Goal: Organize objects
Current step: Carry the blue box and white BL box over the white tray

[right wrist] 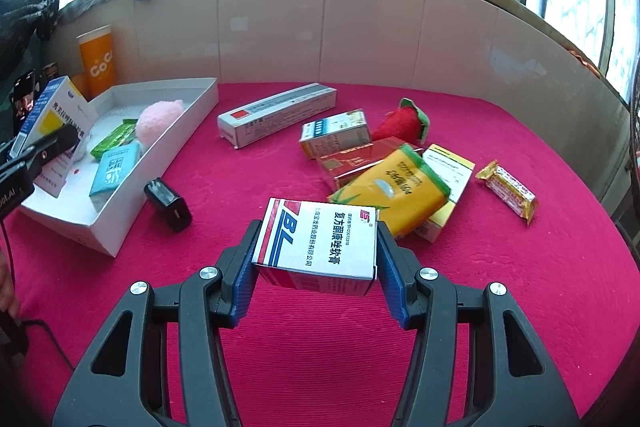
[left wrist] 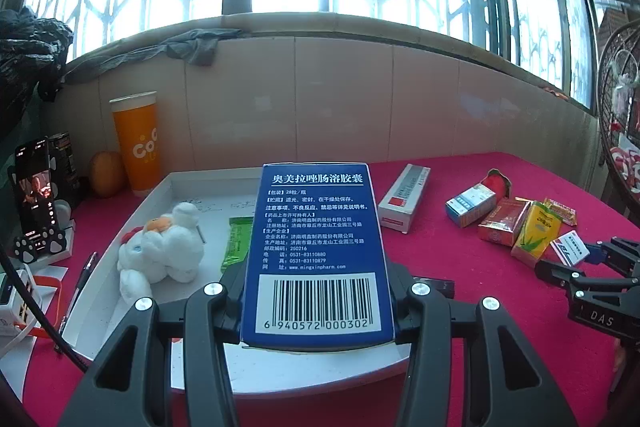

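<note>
The left gripper point(left wrist: 318, 291) pinched a blue medicine box point(left wrist: 316, 247) above the white tray point(left wrist: 132, 227), while the right gripper point(right wrist: 316, 259) clamped a white ointment box point(right wrist: 320, 239) over the red tablecloth point(right wrist: 520, 287).

Ribbed matt magenta cloth covers the table point(right wrist: 320, 347) under the right gripper point(right wrist: 316, 259), whose matt black plastic arms, shiny metal screws and ridged blue pads point(right wrist: 244, 279) clamp a smooth printed cardboard box point(right wrist: 320, 239), with a glossy gold foil wrapper point(right wrist: 508, 191) lying beyond to its right.
</note>
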A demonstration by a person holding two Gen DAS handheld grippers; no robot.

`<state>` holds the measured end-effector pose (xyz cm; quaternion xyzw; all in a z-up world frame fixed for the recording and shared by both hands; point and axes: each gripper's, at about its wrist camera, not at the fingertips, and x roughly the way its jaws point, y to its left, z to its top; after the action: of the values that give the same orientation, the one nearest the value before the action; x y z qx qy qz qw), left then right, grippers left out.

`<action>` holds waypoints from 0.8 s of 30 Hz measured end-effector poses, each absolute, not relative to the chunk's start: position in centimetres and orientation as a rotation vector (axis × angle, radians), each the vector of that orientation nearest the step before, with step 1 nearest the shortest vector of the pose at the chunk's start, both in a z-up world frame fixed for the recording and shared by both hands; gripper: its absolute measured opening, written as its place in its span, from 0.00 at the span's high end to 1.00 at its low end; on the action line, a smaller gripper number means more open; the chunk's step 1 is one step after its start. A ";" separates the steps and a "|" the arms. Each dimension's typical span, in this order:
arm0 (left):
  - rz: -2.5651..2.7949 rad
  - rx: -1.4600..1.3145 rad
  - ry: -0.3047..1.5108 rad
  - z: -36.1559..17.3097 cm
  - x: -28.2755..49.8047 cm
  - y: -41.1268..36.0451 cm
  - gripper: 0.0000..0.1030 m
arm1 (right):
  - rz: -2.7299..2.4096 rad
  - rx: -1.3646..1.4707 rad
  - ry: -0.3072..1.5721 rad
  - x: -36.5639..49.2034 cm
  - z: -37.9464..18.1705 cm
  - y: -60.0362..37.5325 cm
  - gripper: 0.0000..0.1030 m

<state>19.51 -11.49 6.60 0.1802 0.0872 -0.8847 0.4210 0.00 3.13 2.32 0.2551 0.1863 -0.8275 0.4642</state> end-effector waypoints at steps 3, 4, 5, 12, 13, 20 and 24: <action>-2.211 0.446 0.219 6.6 19.8 -11.6 0.53 | -2.022 0.622 0.473 0.5 2.3 2.7 0.48; -2.209 0.444 0.220 6.7 19.9 -11.7 0.53 | -2.018 0.621 0.478 0.7 2.2 2.6 0.48; -2.207 0.442 0.221 6.7 20.0 -11.7 0.53 | -2.014 0.620 0.481 0.8 2.2 2.5 0.48; -2.184 0.431 0.232 6.7 20.8 -12.1 0.53 | -1.997 0.615 0.499 1.6 2.1 2.1 0.48; -2.180 0.428 0.238 6.7 21.0 -12.2 0.53 | -1.995 0.614 0.501 1.7 2.0 2.0 0.48; -2.155 0.413 0.280 6.7 22.1 -13.2 0.53 | -1.984 0.615 0.509 2.2 1.9 1.7 0.48; -2.151 0.411 0.280 6.7 22.2 -13.3 0.53 | -1.966 0.607 0.524 2.8 1.8 1.3 0.48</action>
<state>22.24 -13.31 6.70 0.1664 0.1132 -0.8700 0.4502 2.79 1.33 1.79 0.2497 0.2154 -0.8085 0.4875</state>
